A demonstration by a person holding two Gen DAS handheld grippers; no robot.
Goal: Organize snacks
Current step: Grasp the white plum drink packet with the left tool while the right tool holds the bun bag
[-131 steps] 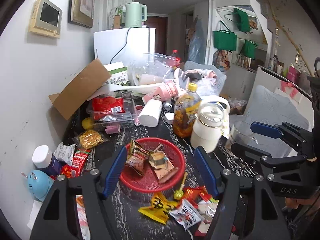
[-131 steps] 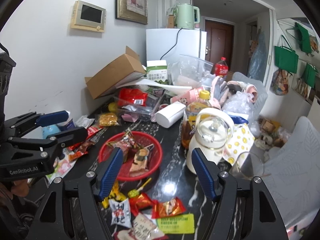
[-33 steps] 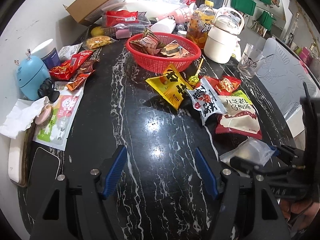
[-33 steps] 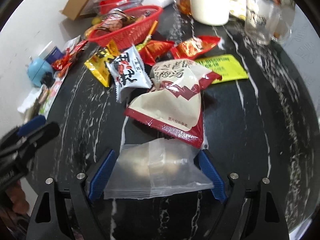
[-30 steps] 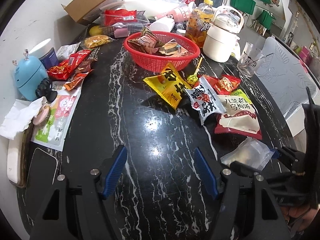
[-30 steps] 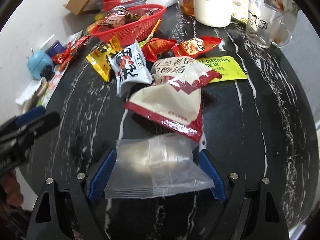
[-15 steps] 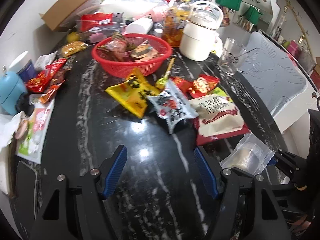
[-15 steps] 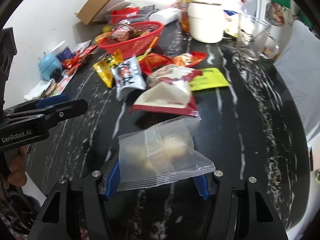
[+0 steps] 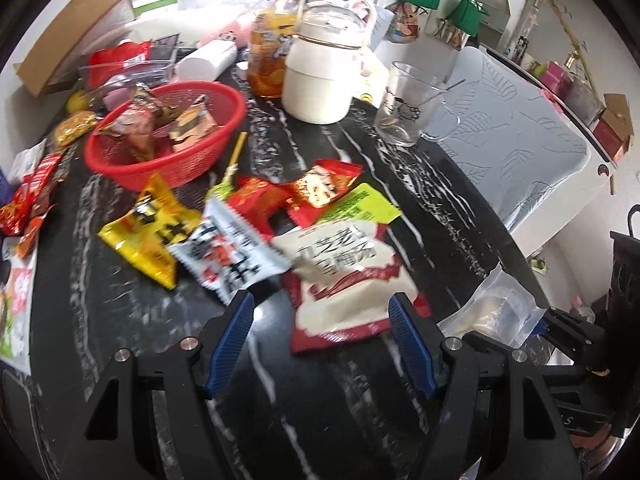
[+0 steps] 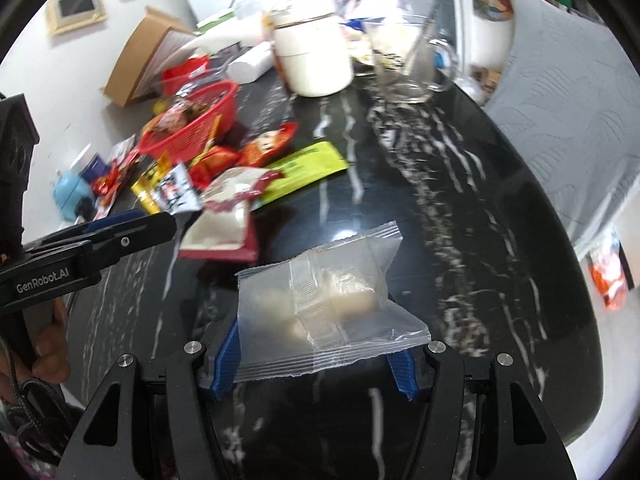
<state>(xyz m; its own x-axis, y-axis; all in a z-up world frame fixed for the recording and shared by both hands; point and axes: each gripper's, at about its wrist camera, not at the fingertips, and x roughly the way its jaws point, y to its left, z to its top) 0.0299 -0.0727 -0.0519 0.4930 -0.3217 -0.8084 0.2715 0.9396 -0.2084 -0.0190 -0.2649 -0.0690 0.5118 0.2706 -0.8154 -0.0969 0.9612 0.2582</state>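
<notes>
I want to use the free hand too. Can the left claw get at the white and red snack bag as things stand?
Probably yes. The left claw is open and empty, and the white and red snack bag lies flat just ahead of its tips, with nothing on top.

Glossy black marble table [image 9: 420, 184]; clear plastic pouch [image 10: 332, 300]; red plastic mesh basket [image 9: 168, 160]; glass mug [image 9: 404, 108]
</notes>
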